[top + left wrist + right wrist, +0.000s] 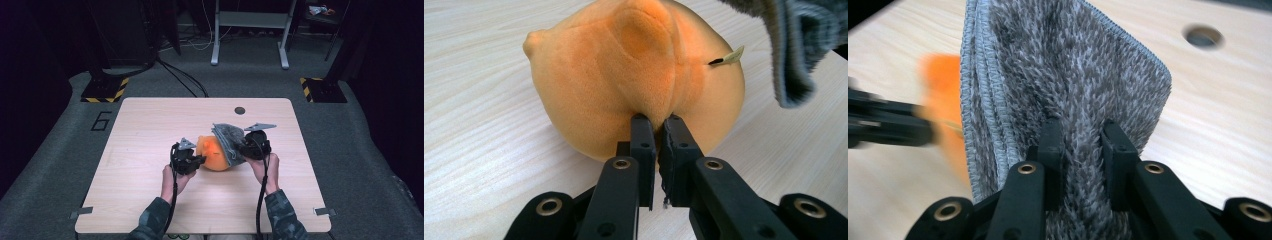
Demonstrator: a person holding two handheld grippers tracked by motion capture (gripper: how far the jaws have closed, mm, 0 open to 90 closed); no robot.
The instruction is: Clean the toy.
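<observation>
An orange plush toy [214, 155] lies near the middle of the wooden table [150, 130]. My left gripper [200, 161] is at its left side, shut on a pinch of the orange plush [634, 75]. A grey fuzzy cloth [227, 141] hangs folded against the toy's right side, lifted off the table. My right gripper [241, 150] is shut on that cloth [1068, 70], with a thick fold of pile bunched between its jaws. A small tag [730, 56] sticks out of the toy's seam.
A round cable hole [240, 110] sits in the table behind the toy. Bare tabletop lies to the left, the right and in front. Beyond the far edge are a grey floor, a white desk frame [250, 30] and hazard-striped stand bases [105, 90].
</observation>
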